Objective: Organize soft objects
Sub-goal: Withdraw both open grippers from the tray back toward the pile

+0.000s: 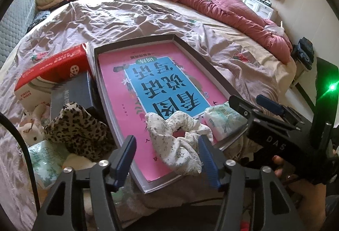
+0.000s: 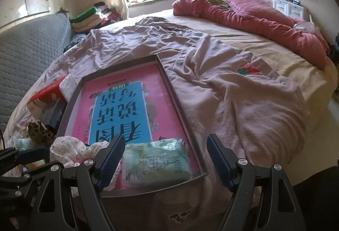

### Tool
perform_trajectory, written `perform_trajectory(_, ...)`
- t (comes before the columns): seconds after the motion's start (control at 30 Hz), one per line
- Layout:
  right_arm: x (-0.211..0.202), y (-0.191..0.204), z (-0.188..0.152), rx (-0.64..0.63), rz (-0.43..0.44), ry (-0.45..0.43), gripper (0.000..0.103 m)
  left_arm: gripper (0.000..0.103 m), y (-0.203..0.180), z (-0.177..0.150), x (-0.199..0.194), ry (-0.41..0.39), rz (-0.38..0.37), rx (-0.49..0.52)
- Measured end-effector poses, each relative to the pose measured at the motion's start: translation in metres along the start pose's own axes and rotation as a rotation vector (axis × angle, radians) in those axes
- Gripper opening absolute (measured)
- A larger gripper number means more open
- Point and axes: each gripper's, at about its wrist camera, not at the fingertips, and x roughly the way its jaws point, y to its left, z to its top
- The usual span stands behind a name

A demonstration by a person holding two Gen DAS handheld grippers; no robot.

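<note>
A shallow grey tray (image 1: 197,55) (image 2: 171,91) lies on the bed with a pink and blue book (image 1: 148,82) (image 2: 118,108) inside. A white floral scrunchie (image 1: 180,142) (image 2: 70,148) lies on the book's near end. A pale green tissue pack (image 1: 222,120) (image 2: 156,161) lies in the tray's near right corner. My left gripper (image 1: 167,156) is open just above the scrunchie, one finger each side. My right gripper (image 2: 165,159) is open around the tissue pack. A leopard-print scrunchie (image 1: 78,129) (image 2: 40,131) lies left of the tray.
A red and white tissue box (image 1: 53,70) and a dark box (image 1: 72,93) sit left of the tray. Another green tissue pack (image 1: 46,161) and a small white plush (image 1: 31,129) lie near left. A red quilt (image 2: 254,17) is bunched at the far right. Folded clothes (image 2: 89,19) are stacked far left.
</note>
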Motion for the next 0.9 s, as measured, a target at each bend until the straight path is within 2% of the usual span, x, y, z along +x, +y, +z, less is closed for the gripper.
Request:
perform_trajectory(0.27, -0.011, 0.009, 0.002, -0.013, 0.011, -0.024, 0.081, 0.066, -0.001, 0.001, -0.014, -0.031, 0.036, 0.017)
perform_trajectory(0.5, -0.023, 0.017, 0.007, -0.018, 0.029, -0.048, 0.081, 0.075, 0.003, 0.003, -0.027, -0.050, 0.080, 0.015)
perform_trajectory(0.9, -0.051, 0.038, 0.016, -0.059, 0.036, -0.089, 0.081, 0.076, 0.015, 0.001, -0.048, -0.067, 0.120, 0.002)
